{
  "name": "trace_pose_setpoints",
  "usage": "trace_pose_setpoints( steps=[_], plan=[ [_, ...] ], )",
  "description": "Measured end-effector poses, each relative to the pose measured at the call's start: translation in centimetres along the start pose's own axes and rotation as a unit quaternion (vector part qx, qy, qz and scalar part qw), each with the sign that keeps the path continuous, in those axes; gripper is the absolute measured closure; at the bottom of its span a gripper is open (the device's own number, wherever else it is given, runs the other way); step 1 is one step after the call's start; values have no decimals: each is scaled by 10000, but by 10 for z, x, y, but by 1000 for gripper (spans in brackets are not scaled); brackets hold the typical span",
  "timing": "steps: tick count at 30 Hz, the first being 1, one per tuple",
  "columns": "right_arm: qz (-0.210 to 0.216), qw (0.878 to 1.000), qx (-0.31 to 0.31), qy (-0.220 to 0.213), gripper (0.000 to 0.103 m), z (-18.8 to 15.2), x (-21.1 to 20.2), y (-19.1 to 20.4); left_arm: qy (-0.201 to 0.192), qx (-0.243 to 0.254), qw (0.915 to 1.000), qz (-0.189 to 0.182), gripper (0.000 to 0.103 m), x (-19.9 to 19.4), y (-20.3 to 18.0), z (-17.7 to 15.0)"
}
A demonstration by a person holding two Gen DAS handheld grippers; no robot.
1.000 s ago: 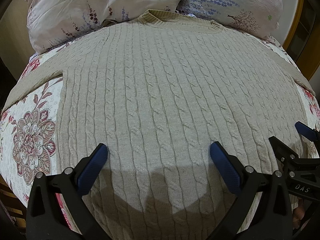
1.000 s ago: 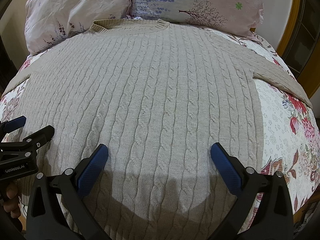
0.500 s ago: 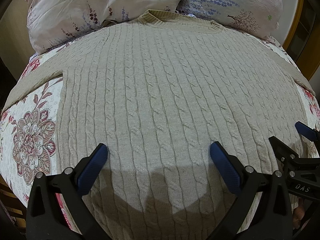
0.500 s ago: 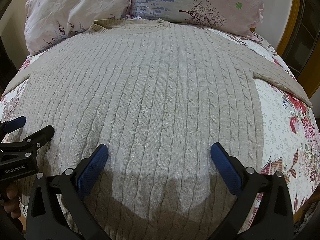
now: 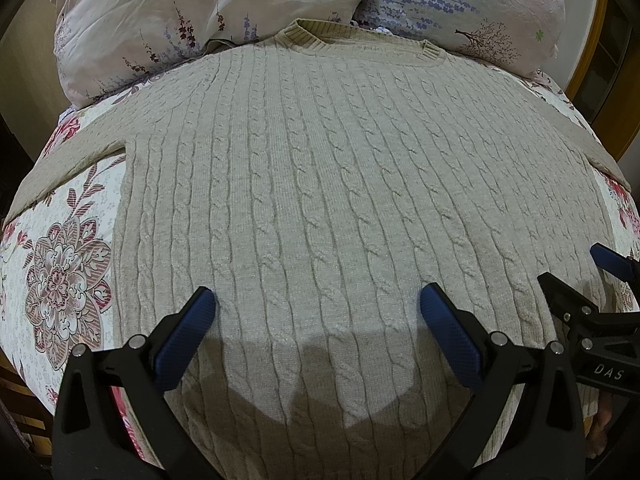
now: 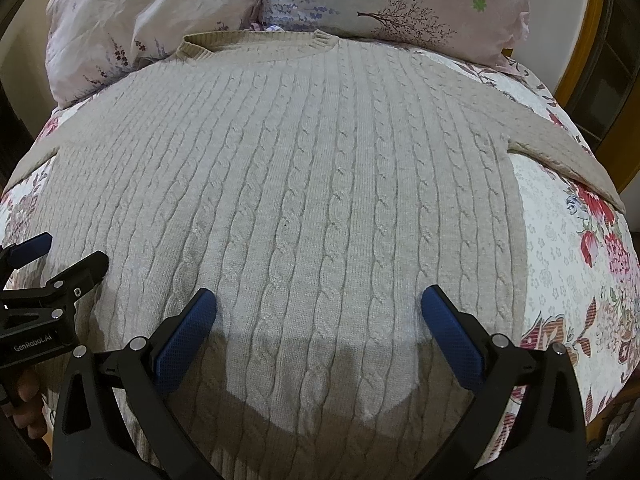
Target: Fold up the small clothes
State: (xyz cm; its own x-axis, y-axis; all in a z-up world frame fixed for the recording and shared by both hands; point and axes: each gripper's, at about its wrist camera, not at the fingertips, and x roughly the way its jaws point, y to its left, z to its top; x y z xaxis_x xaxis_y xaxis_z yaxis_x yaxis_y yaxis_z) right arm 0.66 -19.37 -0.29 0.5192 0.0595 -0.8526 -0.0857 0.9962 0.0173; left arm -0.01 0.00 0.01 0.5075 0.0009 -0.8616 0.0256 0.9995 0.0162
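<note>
Across the bed (image 5: 60, 248), a beige cable-knit sweater (image 5: 340, 200) is lying flat and face up, its ribbed collar (image 5: 360, 38) touching the two pillows at the head of the bed, its sleeves stretching out to either side over the flowered bedspread (image 6: 568, 264). One pillow, pale pink with flower sprigs (image 5: 192, 12), is sitting to the left; the second pillow, printed with lavender stalks and bare trees (image 5: 460, 4), is lying just beside it to the right.

Low over the hem end of the sweater, the left gripper (image 5: 318, 312) is hovering with its blue-padded fingers (image 5: 184, 332) spread wide apart, pinching nothing, and the knit is showing plainly between them. Its shadow is falling on the fabric just below. From this view the right gripper (image 5: 578, 272) is showing at the right edge, near the sweater's right side seam, its jaws standing apart.

Beside it, the right gripper (image 6: 319, 312) is likewise hanging over the lower part of the sweater with its blue pads (image 6: 452, 332) spread wide and gripping nothing. In the right wrist view the left gripper (image 6: 66, 252) is poking in at the left edge, near the sweater's left side, with a bare hand (image 6: 28, 400) showing beneath it at the lower left corner
</note>
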Motion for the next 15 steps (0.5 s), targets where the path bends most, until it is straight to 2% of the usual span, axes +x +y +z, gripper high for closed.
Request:
trace_pose_setpoints(
  steps=[15],
  plan=[
    [54,9999,-106,-90,1,-3,-1,-1,84,-11,10000,-8,2,0,0,2]
  ],
)
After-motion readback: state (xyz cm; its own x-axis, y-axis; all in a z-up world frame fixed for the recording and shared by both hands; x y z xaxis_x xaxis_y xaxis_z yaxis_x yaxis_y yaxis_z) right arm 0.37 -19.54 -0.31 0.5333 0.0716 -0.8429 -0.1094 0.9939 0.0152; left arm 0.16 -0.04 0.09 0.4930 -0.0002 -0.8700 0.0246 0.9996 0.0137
